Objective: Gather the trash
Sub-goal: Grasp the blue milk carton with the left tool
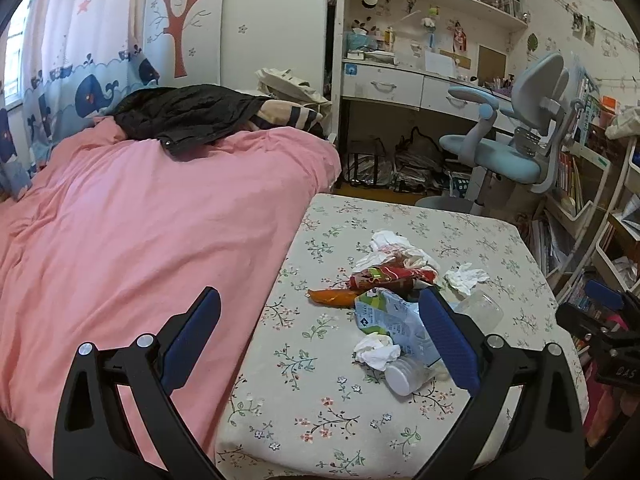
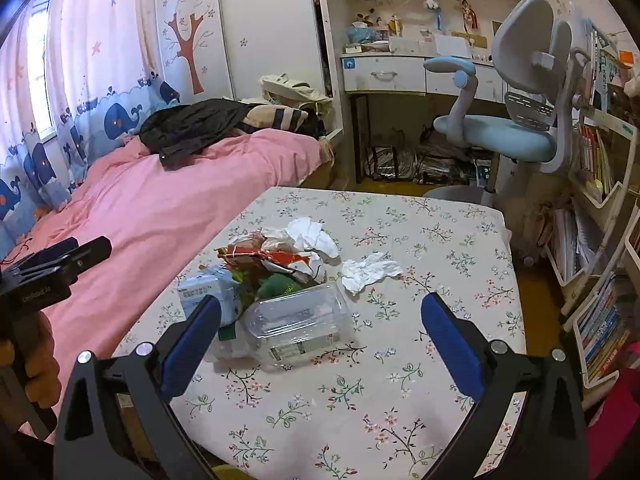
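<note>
Two grippers are shown, each with its jaws spread wide and nothing held between them. Ahead of the left gripper [image 1: 320, 310] one trash pile [image 1: 400, 300] is seen on the floral table [image 1: 320, 412], lying mostly toward the right jaw and partly hidden behind it. Three crumpled white tissues can be counted: one at the far end of the pile [image 1: 390, 240], one loose beside it [image 1: 466, 276], and one nearest the jaws [image 1: 376, 350]. One clear plastic bottle [image 2: 298, 326] lies on its side just ahead of the right gripper [image 2: 320, 316], beside its left jaw, its long axis running across the gap between the jaws; the white cap end [image 1: 400, 380] is seen only in the left wrist view, pointing toward that camera. One light blue packet [image 1: 394, 320], one red snack wrapper [image 1: 392, 274] and one orange wrapper [image 1: 334, 297] are also counted, the last shown only in the left view. The pile's long axis runs away from the jaws. Each view catches the other gripper at its edge, and the pink bed [image 1: 140, 220] lies outside the left jaw.
</note>
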The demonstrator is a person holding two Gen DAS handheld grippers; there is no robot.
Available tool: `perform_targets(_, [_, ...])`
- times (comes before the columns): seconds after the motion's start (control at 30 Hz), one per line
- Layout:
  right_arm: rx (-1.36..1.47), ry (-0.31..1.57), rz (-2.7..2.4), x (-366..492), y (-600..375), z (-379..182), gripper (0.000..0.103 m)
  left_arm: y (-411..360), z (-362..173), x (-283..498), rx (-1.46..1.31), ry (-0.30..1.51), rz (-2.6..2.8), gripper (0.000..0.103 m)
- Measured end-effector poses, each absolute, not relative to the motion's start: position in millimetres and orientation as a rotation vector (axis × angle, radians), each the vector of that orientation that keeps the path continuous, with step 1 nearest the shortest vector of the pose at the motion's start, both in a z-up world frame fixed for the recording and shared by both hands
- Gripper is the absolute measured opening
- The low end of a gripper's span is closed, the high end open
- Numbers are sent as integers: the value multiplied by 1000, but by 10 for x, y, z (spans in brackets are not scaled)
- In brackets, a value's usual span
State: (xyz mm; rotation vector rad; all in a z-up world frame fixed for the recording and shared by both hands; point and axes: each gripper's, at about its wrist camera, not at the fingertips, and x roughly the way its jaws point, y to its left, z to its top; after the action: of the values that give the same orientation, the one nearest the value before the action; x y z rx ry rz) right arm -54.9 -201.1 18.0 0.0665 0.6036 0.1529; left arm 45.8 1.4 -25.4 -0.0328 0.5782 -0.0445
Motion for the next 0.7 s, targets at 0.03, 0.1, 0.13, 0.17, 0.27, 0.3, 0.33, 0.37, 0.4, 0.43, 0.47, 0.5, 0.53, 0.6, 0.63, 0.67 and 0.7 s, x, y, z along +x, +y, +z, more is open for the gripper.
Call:
perform_targets(0.03, [58,608,155,-547,-1998,175,97,1,-253,454,-25,577,-45,96])
perform_targets(0.1, [59,618,157,-528,-1985,150,97,-22,-252,450,-9,572,-44,96])
perform_targets(0.13, [63,624,164,-517,-1987,140,97,-25,-254,452,-7,573,-45,96])
perform_targets(0.17, [64,630,168,-509,-1992,134,97,-22,-255,455,-10,576,-47,96])
perform_targets(0.27, [60,646,156,-488,-2013,98,97,-16,-259,472,-18,584,-55,96])
perform_targets(0.3, [64,654,148,-477,-2031,83,97,-14,-264,476,-24,589,-63,96])
perform_targets(0.33, [75,663,136,-462,-2065,61,97,-7,-272,489,-37,599,-77,96])
perform_targets(0.37, [84,672,129,-448,-2092,42,97,11,-286,513,-62,616,-99,96])
perform_targets(0.4, [86,692,118,-425,-2118,14,97,34,-301,539,-94,638,-130,96])
perform_targets(0.43, [85,700,108,-414,-2132,-5,97,51,-322,566,-125,663,-161,96])
perform_targets(0.47, [89,704,100,-408,-2159,-13,97,71,-353,600,-167,694,-202,96])
perform_targets(0.5, [99,706,95,-404,-2190,-12,97,104,-408,660,-245,749,-270,96])
perform_targets(0.53, [108,704,91,-403,-2214,-9,97,106,-448,696,-286,781,-304,96])
perform_targets(0.6, [129,698,85,-405,-2266,5,97,106,-545,789,-383,857,-374,95])
perform_targets(0.63, [140,696,82,-405,-2293,10,97,86,-600,827,-415,886,-391,95])
perform_targets(0.67, [149,696,80,-404,-2312,10,97,74,-660,877,-451,919,-396,95])
perform_targets(0.7, [159,698,78,-403,-2333,7,97,69,-722,920,-487,942,-398,95])
